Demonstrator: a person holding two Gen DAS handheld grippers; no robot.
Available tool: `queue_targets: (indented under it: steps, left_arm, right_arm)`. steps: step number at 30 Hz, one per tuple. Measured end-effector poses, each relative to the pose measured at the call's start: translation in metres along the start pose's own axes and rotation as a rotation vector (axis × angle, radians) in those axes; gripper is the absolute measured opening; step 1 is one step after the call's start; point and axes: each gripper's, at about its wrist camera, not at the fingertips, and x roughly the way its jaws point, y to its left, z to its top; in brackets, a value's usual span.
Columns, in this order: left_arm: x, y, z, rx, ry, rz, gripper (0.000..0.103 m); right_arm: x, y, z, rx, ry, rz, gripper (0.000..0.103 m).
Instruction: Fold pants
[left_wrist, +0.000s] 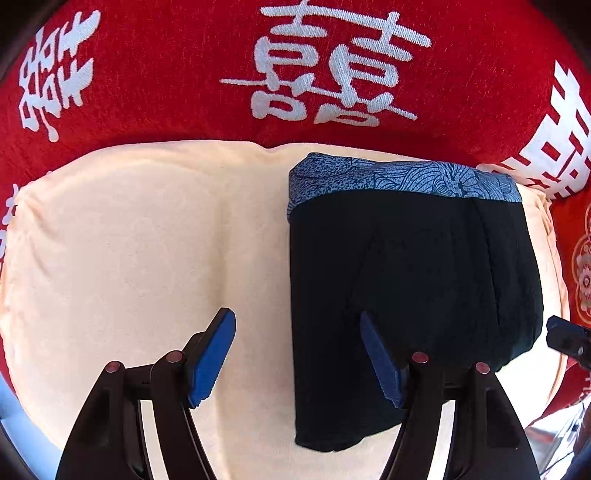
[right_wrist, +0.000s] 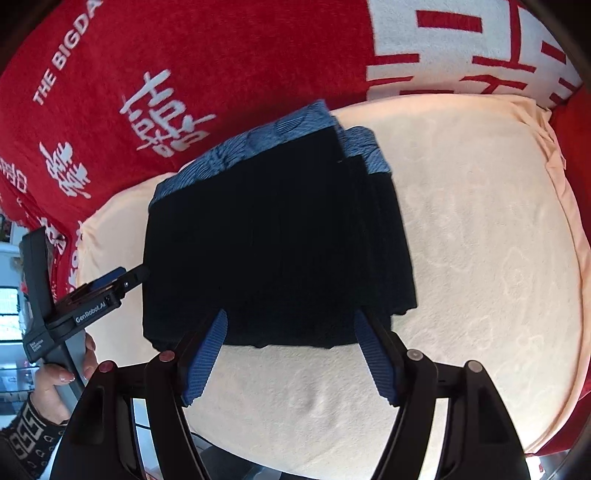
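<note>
The black pants (left_wrist: 406, 288) lie folded into a thick, squarish bundle on a cream cushion cover (left_wrist: 129, 240), which itself rests on a red blanket (left_wrist: 166, 74) woven with white characters. A blue patterned waistband (left_wrist: 399, 177) runs along the far edge of the bundle, away from both tongs.

The left gripper (left_wrist: 297, 354) points down at the cushion with its jaws released and nothing between them. Its left blue pad (left_wrist: 210, 365) hangs over bare cream cloth, while its right one is over the near left part of the pants; whether it touches the cloth cannot be told. The bundle's left edge falls between the two fingers, so most of the pants lie ahead and to the right of these tongs.

The right gripper (right_wrist: 290, 354) is also released, its jaws spread wide and empty. Its fingertips stand just at the near edge of the folded pants, which stretch ahead of them; no cloth is pinched between the pads (right_wrist: 207, 362). Bare cushion cover lies below and to the right of these tongs.

In the right wrist view the left gripper appears at the bundle's left side, its tip just beside the black cloth, held by a person's hand (right_wrist: 55, 380) with a patterned dark sleeve (right_wrist: 26, 439)
</note>
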Motion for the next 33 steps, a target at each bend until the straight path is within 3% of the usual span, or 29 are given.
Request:
queue_targets:
  steps: [6, 12, 22, 25, 27, 28, 29, 33]
  left_arm:
    - [0.003, -0.005, 0.011, 0.014, 0.003, -0.032, 0.071]
    - [0.013, 0.002, 0.023, -0.080, 0.059, -0.088, 0.071]
    - [0.016, 0.000, 0.037, -0.060, 0.076, -0.120, 0.071]
    - [0.011, -0.006, 0.039, -0.039, 0.042, -0.091, 0.071]
    - [0.011, -0.015, 0.039, -0.002, 0.038, -0.030, 0.072]
    - [0.011, -0.020, 0.039, 0.018, 0.039, 0.019, 0.083]
    - [0.011, -0.024, 0.039, 0.031, 0.038, 0.052, 0.088]
    - [0.005, -0.036, 0.039, 0.054, 0.015, 0.117, 0.088]
  right_arm:
    - [0.004, -0.027, 0.014, 0.014, -0.019, 0.007, 0.081]
    - [0.012, -0.054, 0.029, 0.038, 0.004, 0.049, 0.085]
    - [0.029, -0.092, 0.049, 0.084, 0.055, 0.116, 0.086]
    - [0.031, -0.093, 0.051, 0.099, 0.052, 0.148, 0.086]
    - [0.032, -0.091, 0.050, 0.090, 0.053, 0.160, 0.087]
    - [0.033, -0.089, 0.050, 0.081, 0.059, 0.160, 0.087]
    - [0.034, -0.087, 0.050, 0.076, 0.061, 0.161, 0.088]
    - [0.032, -0.082, 0.047, 0.052, 0.064, 0.171, 0.088]
